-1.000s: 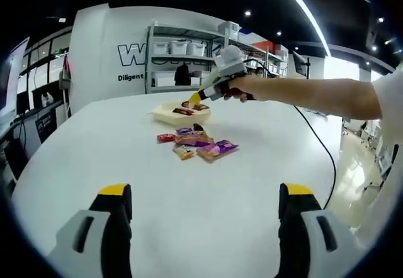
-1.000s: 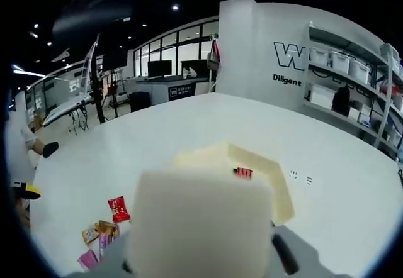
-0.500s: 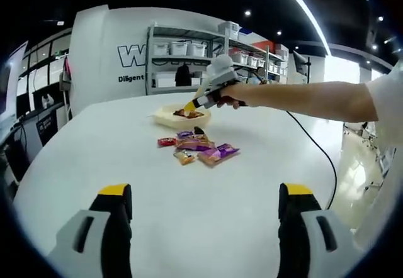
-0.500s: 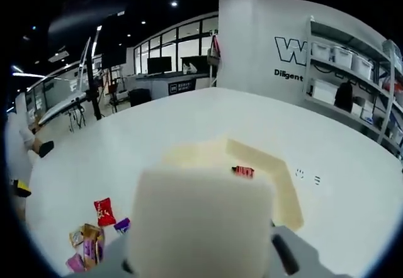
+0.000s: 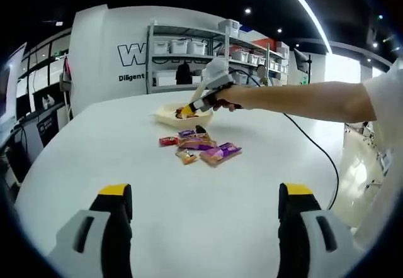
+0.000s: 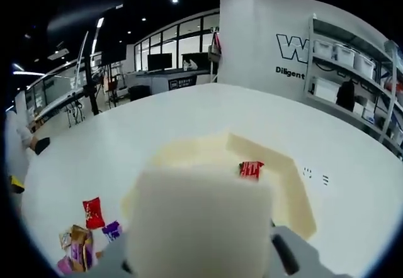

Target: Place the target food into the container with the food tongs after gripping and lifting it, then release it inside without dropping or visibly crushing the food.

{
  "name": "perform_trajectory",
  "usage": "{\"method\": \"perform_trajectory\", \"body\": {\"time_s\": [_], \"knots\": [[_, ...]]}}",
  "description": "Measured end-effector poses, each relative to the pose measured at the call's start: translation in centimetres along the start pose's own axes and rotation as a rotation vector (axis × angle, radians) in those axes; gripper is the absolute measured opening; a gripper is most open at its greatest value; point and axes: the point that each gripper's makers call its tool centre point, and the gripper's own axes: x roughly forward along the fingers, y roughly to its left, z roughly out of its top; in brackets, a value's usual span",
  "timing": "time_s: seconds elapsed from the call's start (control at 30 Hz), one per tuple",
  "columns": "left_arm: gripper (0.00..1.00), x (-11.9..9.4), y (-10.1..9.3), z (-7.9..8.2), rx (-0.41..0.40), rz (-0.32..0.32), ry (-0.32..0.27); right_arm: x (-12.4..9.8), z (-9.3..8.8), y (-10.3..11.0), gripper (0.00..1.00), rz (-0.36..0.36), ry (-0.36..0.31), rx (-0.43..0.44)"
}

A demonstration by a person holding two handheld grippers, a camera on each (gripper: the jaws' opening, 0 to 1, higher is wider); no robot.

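Your right claw (image 5: pixel 186 109) hangs over the tray (image 5: pixel 165 115), its grip unreadable; the left claw (image 5: pixel 204 193) stands open, idle. Snack packets (image 5: pixel 200 146) lie at 5 o'clock from the tray.

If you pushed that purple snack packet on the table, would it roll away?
Probably not. The purple snack packet lies flat on the white table, so it would likely slide rather than roll. It looks thin and crinkly, so it is probably light and a bit floppy when lifted. Its shiny wrapper may be slippery.
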Motion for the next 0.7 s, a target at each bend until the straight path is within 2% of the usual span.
{"method": "perform_trajectory", "body": {"time_s": [0.5, 0.7], "knots": [[0.95, 0.1, 0.9, -0.2, -0.005, 0.013, 0.007, 0.7, 0.3, -1.0, 0.19, -0.018, 0.005, -0.02], [0.95, 0.1, 0.9, -0.3, -0.008, 0.012, 0.007, 0.7, 0.4, -1.2, 0.22, -0.02, -0.005, 0.003]]}}
